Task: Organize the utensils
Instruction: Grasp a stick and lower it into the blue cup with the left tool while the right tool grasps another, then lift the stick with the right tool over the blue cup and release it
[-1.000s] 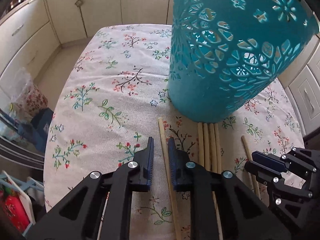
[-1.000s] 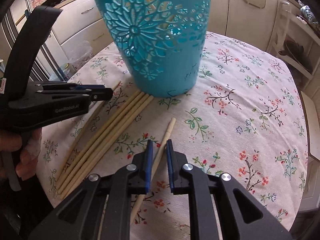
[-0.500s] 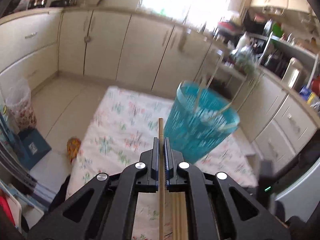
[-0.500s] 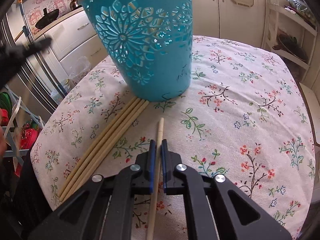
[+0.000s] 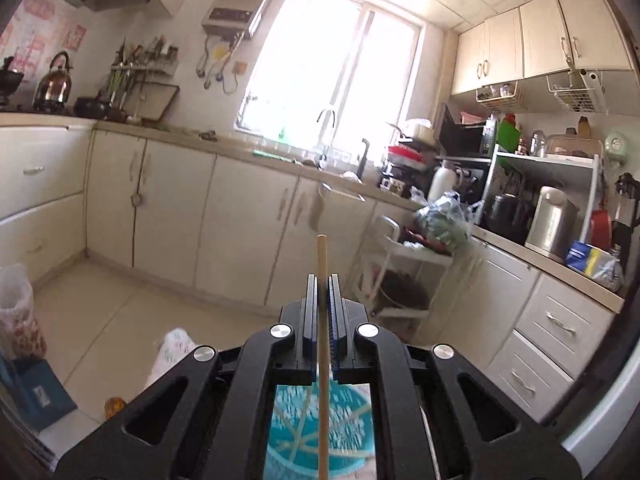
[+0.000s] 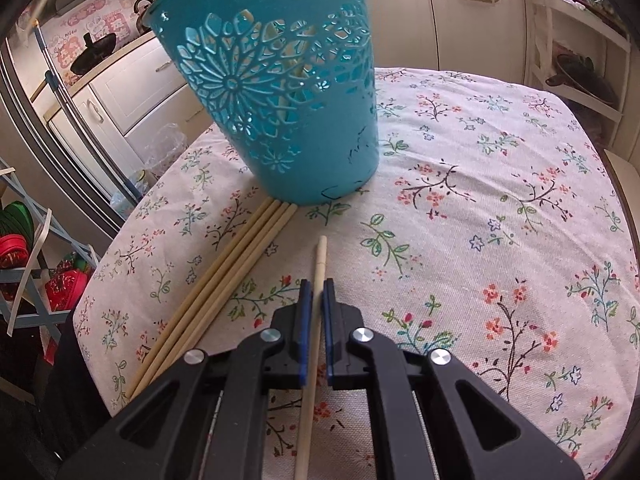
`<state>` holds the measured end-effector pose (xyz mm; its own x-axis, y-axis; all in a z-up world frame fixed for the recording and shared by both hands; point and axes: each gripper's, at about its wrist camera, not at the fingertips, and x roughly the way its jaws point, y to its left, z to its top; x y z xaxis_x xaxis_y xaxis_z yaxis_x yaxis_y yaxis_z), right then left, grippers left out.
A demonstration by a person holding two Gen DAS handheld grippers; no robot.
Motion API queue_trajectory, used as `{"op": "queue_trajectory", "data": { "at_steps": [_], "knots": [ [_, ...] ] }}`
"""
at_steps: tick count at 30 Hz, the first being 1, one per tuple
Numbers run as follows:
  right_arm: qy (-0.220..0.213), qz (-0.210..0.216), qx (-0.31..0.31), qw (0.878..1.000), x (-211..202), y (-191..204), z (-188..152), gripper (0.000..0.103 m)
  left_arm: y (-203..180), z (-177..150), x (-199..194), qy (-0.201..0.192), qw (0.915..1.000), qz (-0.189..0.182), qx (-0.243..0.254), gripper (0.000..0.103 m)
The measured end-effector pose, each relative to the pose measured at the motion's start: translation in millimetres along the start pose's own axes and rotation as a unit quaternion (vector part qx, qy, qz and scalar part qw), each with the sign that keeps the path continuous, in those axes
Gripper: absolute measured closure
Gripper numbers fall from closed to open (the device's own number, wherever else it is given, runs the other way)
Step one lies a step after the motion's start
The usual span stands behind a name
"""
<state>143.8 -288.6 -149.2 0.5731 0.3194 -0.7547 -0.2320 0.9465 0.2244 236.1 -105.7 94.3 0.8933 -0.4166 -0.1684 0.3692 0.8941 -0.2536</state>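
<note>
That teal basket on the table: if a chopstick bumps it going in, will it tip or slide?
The basket looks like thin, perforated plastic, so probably light. It narrows toward its base and already seems to lean, so a knock near the rim might tip it. The tablecloth may limit sliding.

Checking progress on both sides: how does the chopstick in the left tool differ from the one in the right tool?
The left tool holds its chopstick lifted, above the teal basket. The right tool has its chopstick low over the tablecloth, pointing toward the basket's base, beside four loose chopsticks. Both are plain pale wood, clamped between shut pads.
</note>
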Motion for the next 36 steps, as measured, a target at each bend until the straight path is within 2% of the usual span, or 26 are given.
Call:
{"op": "queue_trajectory", "data": {
  "at_steps": [4,12,16,23,24,26,28,30,32,34,36],
  "knots": [
    [0.0,0.011,0.011,1.0,1.1,-3.3,0.0,0.098,-8.0,-5.5,35.0,-0.018,0.9993,0.029,0.015,0.098],
    [-0.001,0.027,0.027,0.999,0.6,-8.2,-0.6,0.098,3.4,-41.5,72.4,0.005,0.9981,0.058,0.02,0.098],
    [-0.001,0.03,0.029,0.999,0.5,-8.9,-0.9,0.098,4.1,-61.5,75.3,0.029,0.9971,0.058,0.041,0.098],
    [0.001,0.027,0.025,0.999,-0.1,-11.2,-0.3,0.098,1.5,-94.9,75.8,0.115,0.9864,0.065,0.097,0.097],
    [0.002,0.025,0.021,0.999,-0.4,-9.9,-0.3,0.095,5.1,-96.6,71.8,0.121,0.9857,0.067,0.096,0.094],
    [0.005,0.019,0.009,1.0,-0.6,-5.3,-0.4,0.094,14.2,-95.9,59.5,0.121,0.9857,0.075,0.09,0.082],
    [0.008,0.007,-0.004,1.0,-1.3,0.2,-1.4,0.092,28.6,-92.6,38.0,0.105,0.987,0.093,0.078,0.054],
    [0.009,-0.01,-0.018,1.0,-2.6,4.9,-3.5,0.092,46.0,-91.2,17.4,0.091,0.9882,0.108,0.059,0.047],
    [0.009,-0.034,-0.038,0.999,-2.6,11.6,-5.4,0.095,68.4,-96.8,0.9,0.094,0.9874,0.123,0.034,0.043],
    [0.007,-0.069,-0.075,0.995,-1.6,22.1,-7.4,0.097,88.4,-108.4,-7.0,0.11,0.9849,0.133,0.011,0.036],
    [0.006,-0.086,-0.093,0.992,-0.6,29.2,-8.9,0.097,110.5,-130.0,-9.4,0.144,0.9792,0.142,-0.018,0.033]
  ]
}}
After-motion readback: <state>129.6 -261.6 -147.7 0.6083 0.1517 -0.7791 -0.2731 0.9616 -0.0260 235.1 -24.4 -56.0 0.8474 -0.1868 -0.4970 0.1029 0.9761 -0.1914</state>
